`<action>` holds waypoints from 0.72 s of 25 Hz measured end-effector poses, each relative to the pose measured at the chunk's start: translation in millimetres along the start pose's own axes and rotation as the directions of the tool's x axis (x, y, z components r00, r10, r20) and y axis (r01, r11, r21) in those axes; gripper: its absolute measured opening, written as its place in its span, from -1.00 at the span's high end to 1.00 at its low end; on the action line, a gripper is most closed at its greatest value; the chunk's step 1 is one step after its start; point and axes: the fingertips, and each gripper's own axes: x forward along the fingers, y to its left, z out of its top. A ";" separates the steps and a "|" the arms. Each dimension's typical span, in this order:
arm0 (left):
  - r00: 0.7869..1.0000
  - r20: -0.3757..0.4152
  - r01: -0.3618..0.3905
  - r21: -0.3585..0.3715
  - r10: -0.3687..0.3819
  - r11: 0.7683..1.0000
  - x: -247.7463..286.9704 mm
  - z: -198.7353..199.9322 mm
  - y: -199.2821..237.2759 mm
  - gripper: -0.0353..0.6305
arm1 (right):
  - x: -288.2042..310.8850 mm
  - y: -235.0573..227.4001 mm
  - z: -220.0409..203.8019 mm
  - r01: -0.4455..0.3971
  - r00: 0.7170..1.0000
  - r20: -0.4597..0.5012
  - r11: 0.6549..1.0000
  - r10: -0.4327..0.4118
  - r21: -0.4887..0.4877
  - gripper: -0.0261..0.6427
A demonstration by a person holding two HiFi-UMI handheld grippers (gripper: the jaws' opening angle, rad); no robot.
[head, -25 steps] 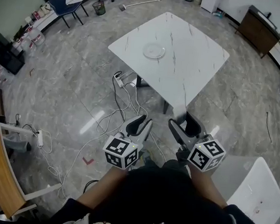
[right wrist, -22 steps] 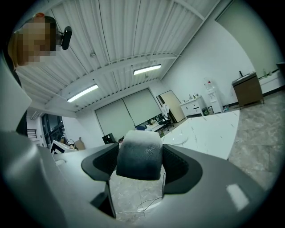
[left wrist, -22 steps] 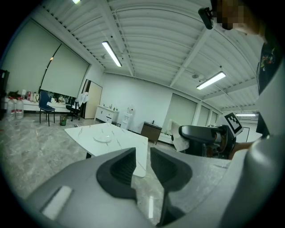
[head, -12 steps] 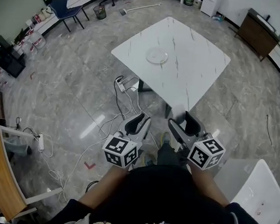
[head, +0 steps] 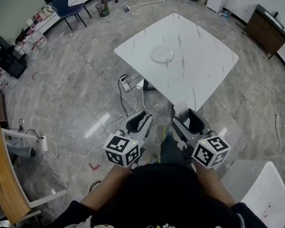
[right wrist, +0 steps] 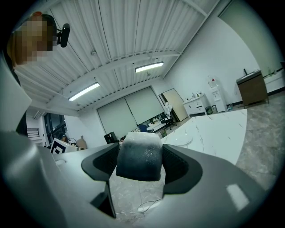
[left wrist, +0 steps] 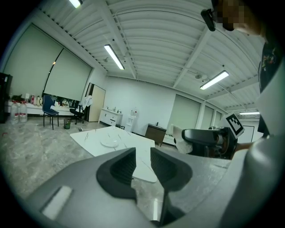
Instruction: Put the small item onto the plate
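Markings: square black-and-white codes on gripper cubes | Small item (right wrist: pixel 139 156): pale grey, frosted, round-topped; clamped in right gripper (head: pixel 182 117), near side, well apart from plate (head: pixel 162 53) on far table (head: pixel 204 74) | Left gripper (head: pixel 146 118): jaws parted, nothing between

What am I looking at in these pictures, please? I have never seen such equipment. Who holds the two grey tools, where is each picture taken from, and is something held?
There is no robot here. A person stands on the floor and holds a two-jaw gripper in each hand. The head view comes from a camera on the person's head, looking down. The other two views come from a camera riding on each gripper, looking along its jaws. The cubes with square markers are parts of the grippers.

The left gripper has its jaws a little apart, with nothing between them. The right gripper is shut on a small pale item.

Ahead stands a white table. Only an empty white plate lies on it. Neither gripper is over the table yet.
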 end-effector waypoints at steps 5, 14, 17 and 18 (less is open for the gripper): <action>1.000 -0.011 0.000 0.003 0.000 1.000 20.7 3.3 11.5 0.30 | 16.5 -16.5 3.5 -0.005 1.000 -0.012 1.000 0.005 0.005 -0.07; 1.000 -0.015 -0.020 -0.004 0.020 1.000 74.9 22.0 49.5 0.30 | 68.3 -59.1 27.9 -0.021 0.999 -0.023 1.000 0.021 0.011 -0.07; 0.999 -0.029 -0.021 -0.007 0.021 1.000 102.8 27.2 61.3 0.30 | 86.5 -80.5 36.9 -0.021 0.999 -0.033 1.000 0.021 0.019 -0.07; 0.999 -0.036 -0.019 -0.008 0.019 1.000 113.0 29.3 64.0 0.30 | 92.0 -88.4 40.5 -0.019 0.999 -0.037 1.000 0.020 0.023 -0.07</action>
